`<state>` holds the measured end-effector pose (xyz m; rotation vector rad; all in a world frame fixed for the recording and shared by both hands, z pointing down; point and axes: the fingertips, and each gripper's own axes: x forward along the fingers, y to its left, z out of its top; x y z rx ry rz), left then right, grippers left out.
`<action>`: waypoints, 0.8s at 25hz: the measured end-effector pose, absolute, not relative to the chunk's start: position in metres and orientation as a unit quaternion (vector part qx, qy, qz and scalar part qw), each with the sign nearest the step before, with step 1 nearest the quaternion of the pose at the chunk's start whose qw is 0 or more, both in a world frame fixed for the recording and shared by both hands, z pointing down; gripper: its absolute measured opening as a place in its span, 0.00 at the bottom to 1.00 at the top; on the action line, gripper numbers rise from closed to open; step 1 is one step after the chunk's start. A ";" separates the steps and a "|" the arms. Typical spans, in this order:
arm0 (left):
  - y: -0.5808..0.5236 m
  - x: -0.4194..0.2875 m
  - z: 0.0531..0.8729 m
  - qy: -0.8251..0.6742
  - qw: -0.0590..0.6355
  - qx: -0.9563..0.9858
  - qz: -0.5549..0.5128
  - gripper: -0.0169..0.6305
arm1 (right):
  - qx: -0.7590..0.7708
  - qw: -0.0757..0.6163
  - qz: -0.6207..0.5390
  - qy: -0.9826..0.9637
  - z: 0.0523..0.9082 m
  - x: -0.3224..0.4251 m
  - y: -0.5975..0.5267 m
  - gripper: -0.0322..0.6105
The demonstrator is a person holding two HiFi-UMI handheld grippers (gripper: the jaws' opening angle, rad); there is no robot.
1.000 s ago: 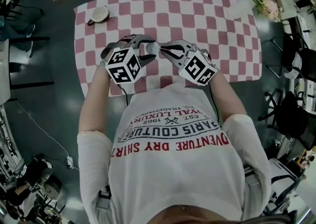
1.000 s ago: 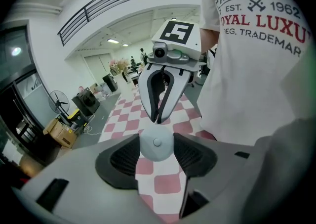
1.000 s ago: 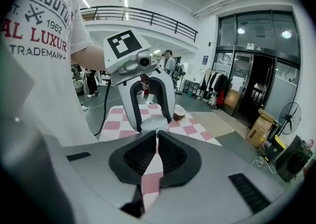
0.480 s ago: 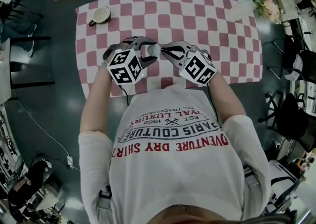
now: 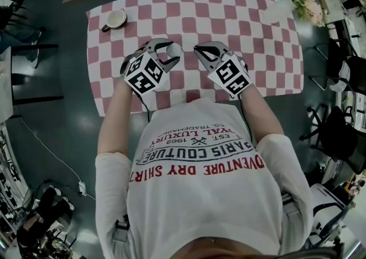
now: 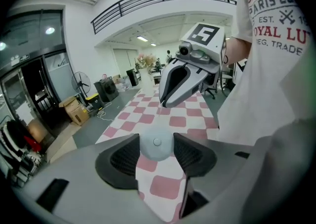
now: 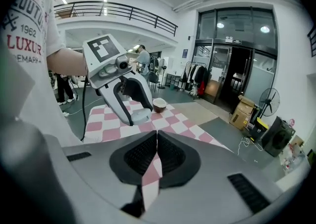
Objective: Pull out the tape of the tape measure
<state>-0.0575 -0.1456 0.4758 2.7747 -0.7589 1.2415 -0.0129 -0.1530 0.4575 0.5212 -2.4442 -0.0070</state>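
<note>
Above the checked tablecloth (image 5: 269,40), the left gripper (image 6: 157,150) clamps the round tape measure (image 5: 173,50); the right gripper (image 5: 200,51), jaws together, sits just right of it.

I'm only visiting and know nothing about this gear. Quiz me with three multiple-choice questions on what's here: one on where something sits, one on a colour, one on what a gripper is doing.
1. Where on the table is the cup?
A. Far left corner
B. Far right corner
C. Between the grippers

2. What colours is the tablecloth?
A. Blue and white
B. Pink and white
C. Plain green

3. What is the left gripper doing?
A. Open and empty
B. Shut on nothing
C. Closed on a round pale tape measure

Answers:
1 A: the cup sits at the far left corner in the head view.
2 B: the tablecloth is checked pink and white.
3 C: the left gripper has its pads pressed on the tape measure.
</note>
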 end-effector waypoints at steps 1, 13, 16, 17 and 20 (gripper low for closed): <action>-0.150 -0.060 0.477 -0.256 0.007 0.879 0.402 0.38 | 0.212 0.318 -0.001 -0.924 0.458 -0.010 -0.157 0.10; -0.170 -0.086 0.473 -0.335 0.059 0.854 0.394 0.38 | 0.303 0.298 0.044 -0.904 0.458 0.018 -0.192 0.10; -0.171 -0.087 0.474 -0.342 0.066 0.850 0.395 0.38 | 0.311 0.305 0.049 -0.899 0.460 0.018 -0.194 0.10; -0.171 -0.088 0.475 -0.345 0.069 0.848 0.396 0.38 | 0.319 0.309 0.050 -0.894 0.462 0.021 -0.196 0.10; -0.174 -0.104 0.476 -0.367 0.075 0.836 0.401 0.38 | 0.360 0.312 0.070 -0.876 0.466 0.040 -0.209 0.10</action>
